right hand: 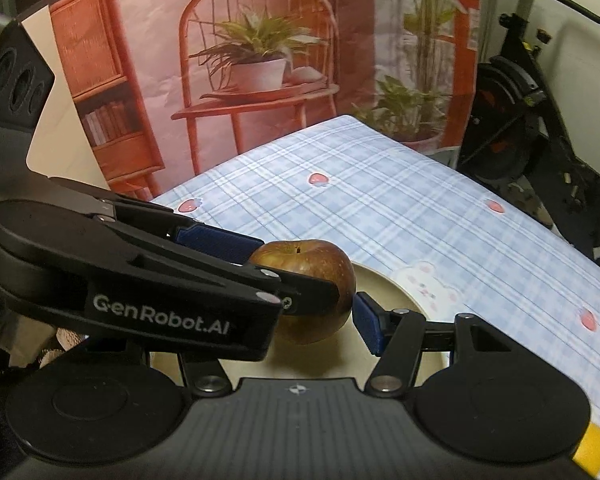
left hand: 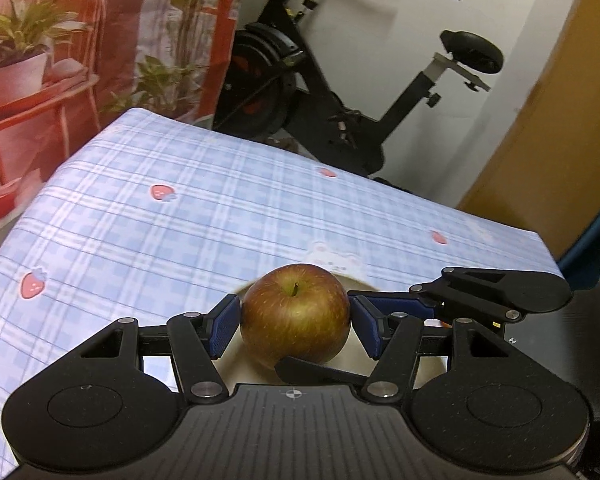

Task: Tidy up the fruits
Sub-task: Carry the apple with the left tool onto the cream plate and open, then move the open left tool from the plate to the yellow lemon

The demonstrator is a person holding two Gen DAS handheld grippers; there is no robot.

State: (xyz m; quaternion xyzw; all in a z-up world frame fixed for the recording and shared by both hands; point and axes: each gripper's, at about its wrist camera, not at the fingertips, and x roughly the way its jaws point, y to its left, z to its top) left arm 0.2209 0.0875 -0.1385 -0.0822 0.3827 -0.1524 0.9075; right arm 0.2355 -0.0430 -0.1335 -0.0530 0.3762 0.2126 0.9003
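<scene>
Sitting stem-up between the blue pads of the left gripper (left hand: 296, 326), the apple (left hand: 296, 312) is round, russet-brown over a green-yellow ground, flecked with pale speckles and greenest around its short dark stem. Both left fingers (left hand: 224, 328) are closed on its flanks, one pad on each side.

The right gripper (right hand: 300, 320) clasps the same fruit across the other way. From its own camera, one blue pad presses the apple's right edge while the opposite finger is hidden behind the left gripper; from the left wrist, that finger shows as a black bar lying across the apple's near side.

Beneath the apple lies a cream plate (right hand: 392, 292); whether the fruit touches it or hangs just above cannot be told.

White lettering on the side of the left gripper reads "GenRobot.AI" (right hand: 160, 314). No other writing is legible.

The plate sits near the front edge of the bench (left hand: 180, 220), which is covered by a pale blue plaid cloth printed with pink strawberries and a small white rabbit. Behind stand a backdrop (right hand: 260, 60) picturing red chairs and potted plants, and a black exercise bike (left hand: 300, 80).
</scene>
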